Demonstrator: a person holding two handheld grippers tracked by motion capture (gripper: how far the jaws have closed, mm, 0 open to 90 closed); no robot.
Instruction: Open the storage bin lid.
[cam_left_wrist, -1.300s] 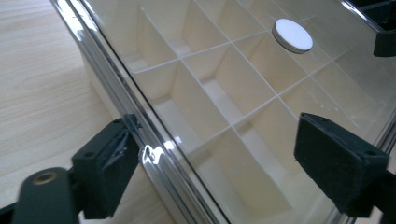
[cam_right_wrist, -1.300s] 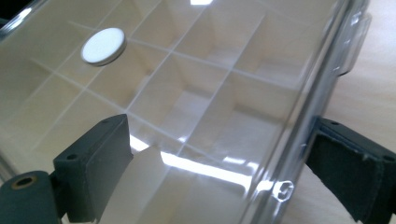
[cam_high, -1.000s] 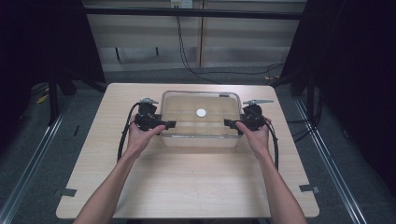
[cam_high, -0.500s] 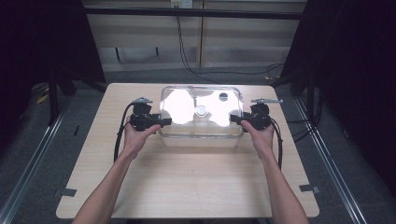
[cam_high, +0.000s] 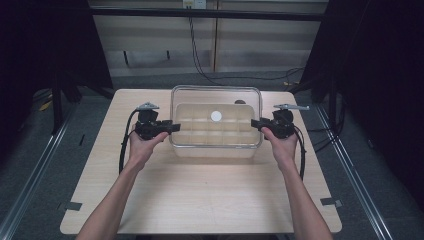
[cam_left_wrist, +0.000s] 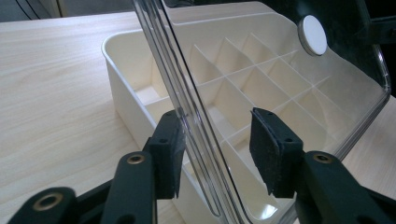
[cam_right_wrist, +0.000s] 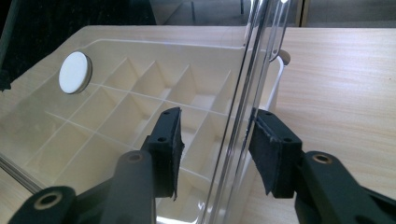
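Here the left gripper (cam_left_wrist: 215, 154) is straddling the left edge of the clear lid (cam_left_wrist: 280, 84), one pad hard against the rim and the other (cam_left_wrist: 273, 149) standing a little off it, so the jaws, which have just been closing, are not yet clamped. The right gripper (cam_right_wrist: 215, 151) is doing the same on the lid's opposite edge: rim between the pads, small gaps on both sides as far as I can tell through the glare.

Seen from above, the left gripper (cam_high: 167, 127) and right gripper (cam_high: 257, 123) are flanking the lid (cam_high: 216, 102), which is hovering tilted over the cream box (cam_high: 215, 131) with its grid of compartments (a white round knob (cam_high: 216, 116) marks the lid's middle). The box is sitting at the middle of the table (cam_high: 200, 195), toward its far edge.

To lift the lid cleanly, both jaws should probably finish pinching the rim first, then both hands should be rising together and level, so the lid is not twisting or slipping out of one side.
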